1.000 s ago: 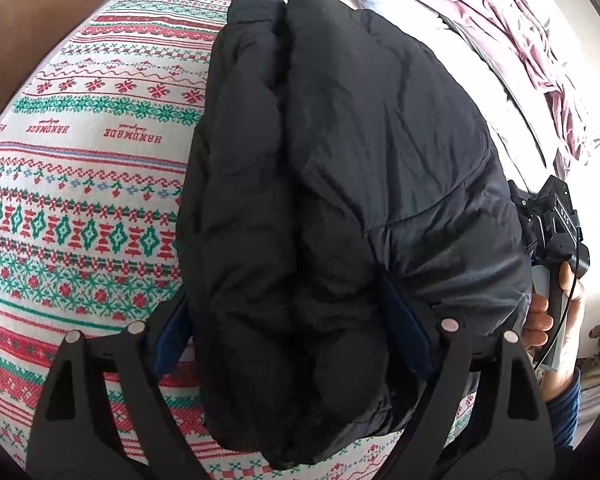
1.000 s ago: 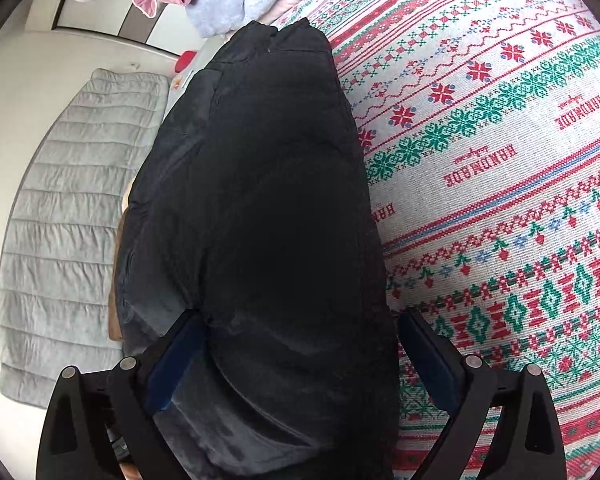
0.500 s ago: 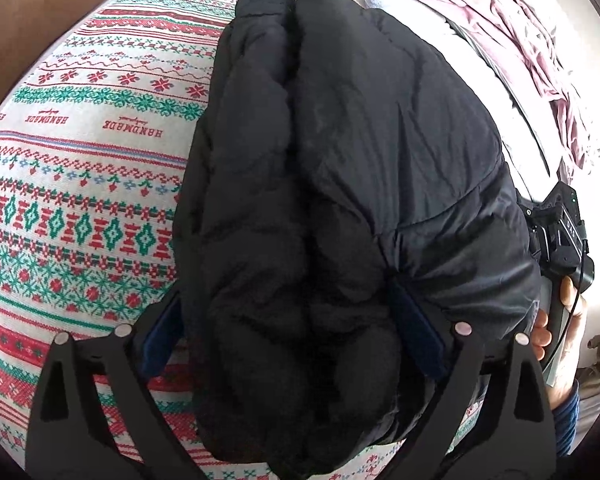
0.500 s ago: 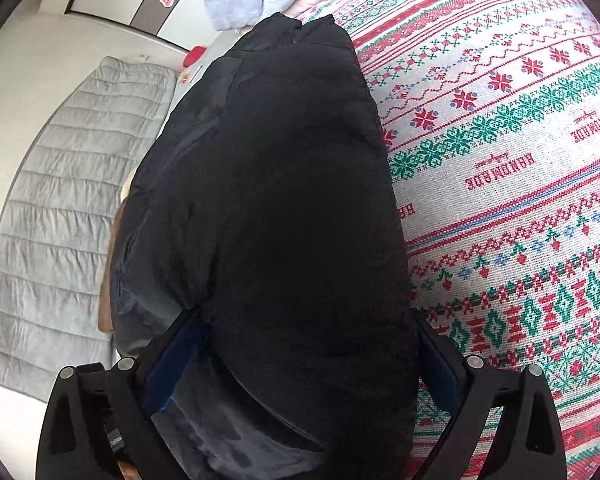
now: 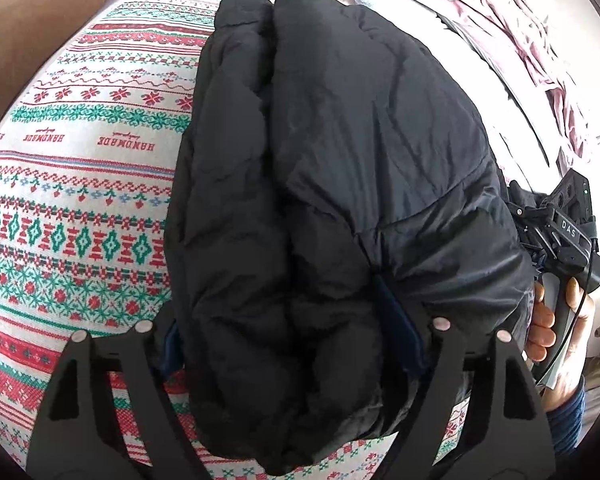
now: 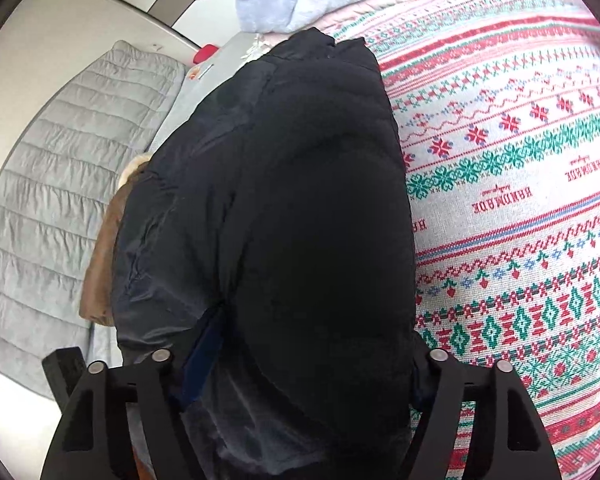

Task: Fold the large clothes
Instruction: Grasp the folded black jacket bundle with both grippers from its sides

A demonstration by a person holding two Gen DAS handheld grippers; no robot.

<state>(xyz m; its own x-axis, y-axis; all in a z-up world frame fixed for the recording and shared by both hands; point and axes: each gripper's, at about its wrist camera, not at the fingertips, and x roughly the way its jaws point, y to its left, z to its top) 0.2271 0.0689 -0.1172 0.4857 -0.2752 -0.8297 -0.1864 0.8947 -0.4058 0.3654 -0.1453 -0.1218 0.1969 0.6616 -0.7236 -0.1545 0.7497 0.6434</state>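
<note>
- Black puffer jacket point(image 5: 340, 200), folded, lies on the patterned blanket point(image 5: 80, 200).
- Left gripper point(image 5: 296, 344) and right gripper point(image 6: 300, 344) have just been closing, both pinching its near end.
- Pink clothes point(image 5: 520, 32) (crumpled) beyond the jacket.

The black puffer jacket point(image 5: 340, 200) covers the fingertips of the left hand-held gripper point(image 5: 292, 332), so whether the pads press into it cannot be told. In the right wrist view the jacket point(image 6: 300, 240) likewise buries the right hand-held gripper point(image 6: 300, 356). The lower frame edge cuts the jacket's near end off. The pink clothes point(image 5: 520, 28) run off the upper right.
</note>
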